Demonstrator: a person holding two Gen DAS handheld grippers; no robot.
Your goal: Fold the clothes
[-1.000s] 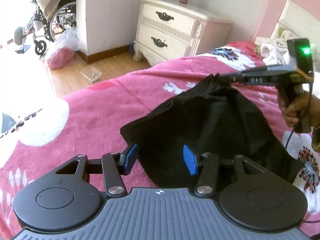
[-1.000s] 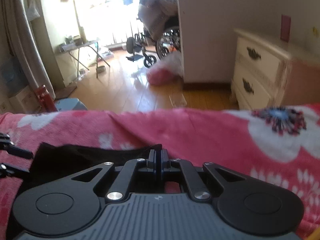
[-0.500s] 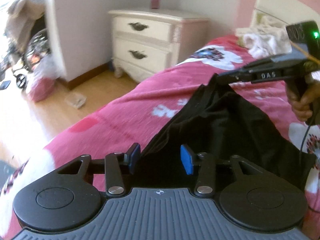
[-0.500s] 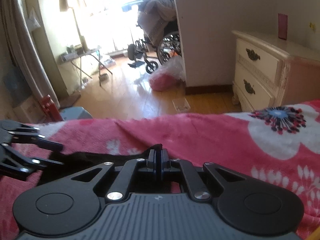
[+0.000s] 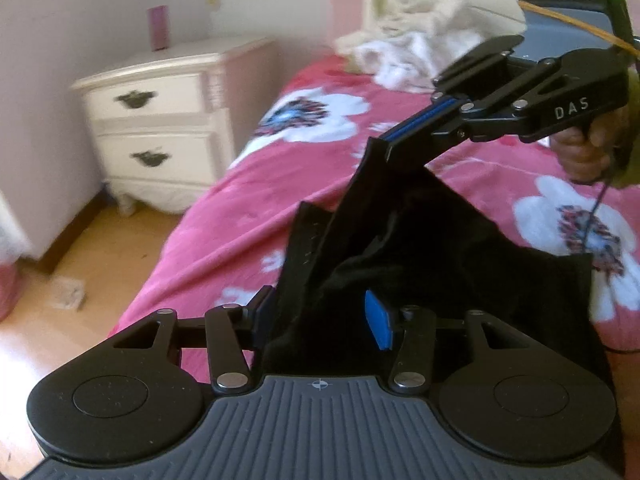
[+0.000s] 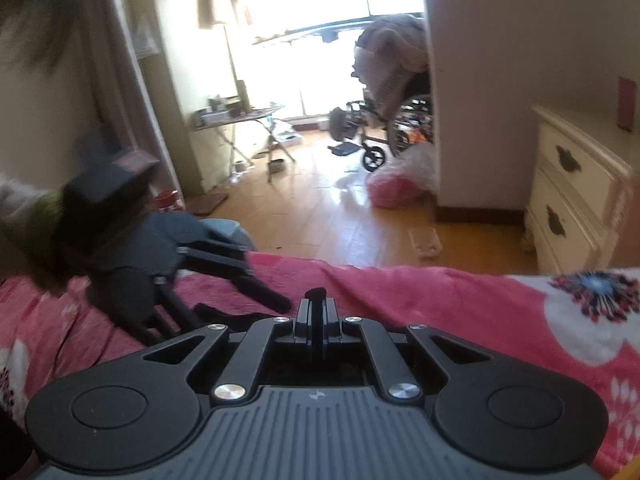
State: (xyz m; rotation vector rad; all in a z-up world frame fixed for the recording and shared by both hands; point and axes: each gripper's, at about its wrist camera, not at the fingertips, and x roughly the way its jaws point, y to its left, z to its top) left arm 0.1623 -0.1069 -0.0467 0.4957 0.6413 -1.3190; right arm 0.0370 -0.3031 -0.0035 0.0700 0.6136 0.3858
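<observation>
Pink floral bedding (image 5: 256,200) filled the bedroom scene, a white nightstand (image 5: 160,120) against the wall beyond. On it lay a black garment (image 5: 440,248), one corner lifted clear by the right gripper (image 5: 386,140) — its blue pads clenched on the cloth. The left gripper (image 5: 320,316) had just widened its jaws, fabric bunched loosely between them — the right pad not pressing it.
</observation>
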